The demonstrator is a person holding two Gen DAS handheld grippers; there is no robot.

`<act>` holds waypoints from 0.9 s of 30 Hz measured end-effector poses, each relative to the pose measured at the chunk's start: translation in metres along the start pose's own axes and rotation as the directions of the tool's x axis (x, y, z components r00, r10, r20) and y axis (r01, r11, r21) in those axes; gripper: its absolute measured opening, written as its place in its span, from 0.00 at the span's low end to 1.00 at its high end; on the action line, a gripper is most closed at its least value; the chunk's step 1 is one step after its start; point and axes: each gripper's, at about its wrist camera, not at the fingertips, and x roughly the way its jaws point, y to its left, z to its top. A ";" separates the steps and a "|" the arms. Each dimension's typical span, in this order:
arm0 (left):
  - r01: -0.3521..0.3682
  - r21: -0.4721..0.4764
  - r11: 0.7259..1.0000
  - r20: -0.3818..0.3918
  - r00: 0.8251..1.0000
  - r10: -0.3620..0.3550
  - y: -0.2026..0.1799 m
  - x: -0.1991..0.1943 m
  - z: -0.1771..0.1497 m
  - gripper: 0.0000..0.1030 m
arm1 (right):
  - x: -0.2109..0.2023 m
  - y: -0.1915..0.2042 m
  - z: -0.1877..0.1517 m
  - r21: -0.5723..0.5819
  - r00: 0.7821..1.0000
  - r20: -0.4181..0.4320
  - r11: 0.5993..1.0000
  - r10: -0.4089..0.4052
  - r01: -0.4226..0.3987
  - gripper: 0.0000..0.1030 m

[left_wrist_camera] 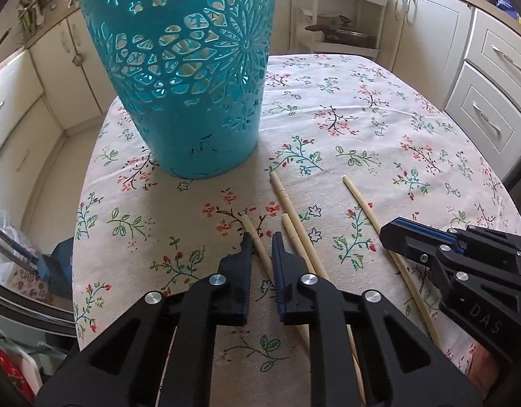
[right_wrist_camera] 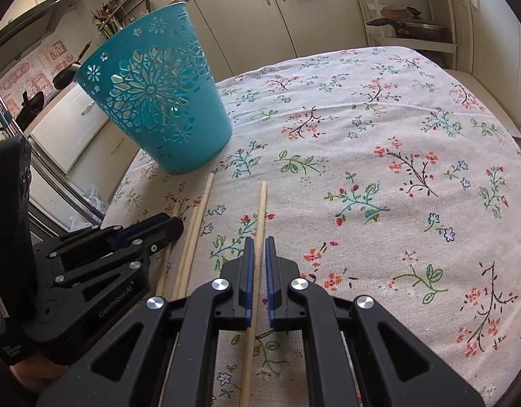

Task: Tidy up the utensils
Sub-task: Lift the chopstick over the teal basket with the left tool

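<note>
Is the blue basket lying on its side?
No. The blue basket stands upright on the tablecloth, its open rim at the top, just beyond the chopsticks.

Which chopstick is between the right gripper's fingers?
The lone chopstick farthest from the basket. It runs between the right gripper fingers, set apart from the other three lying together by the left gripper.
</note>
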 end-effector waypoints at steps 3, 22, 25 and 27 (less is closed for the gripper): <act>-0.009 -0.002 1.000 -0.002 1.000 0.009 -0.003 0.001 0.001 0.11 | 0.000 0.000 0.000 0.002 1.000 0.000 1.000 0.003 -0.003 0.07; 0.181 -0.122 0.976 0.198 0.968 -0.154 0.035 -0.084 0.023 0.05 | -0.001 -0.001 0.000 0.015 1.000 0.001 1.000 0.017 -0.017 0.07; 0.216 -0.131 0.968 0.280 0.944 -0.172 0.045 -0.115 0.042 0.05 | -0.001 -0.001 0.000 0.014 1.000 0.001 1.000 0.016 -0.016 0.07; 0.238 -0.134 0.962 0.332 0.925 -0.182 0.050 -0.134 0.056 0.05 | -0.001 -0.001 0.000 0.015 1.000 0.001 1.000 0.017 -0.017 0.07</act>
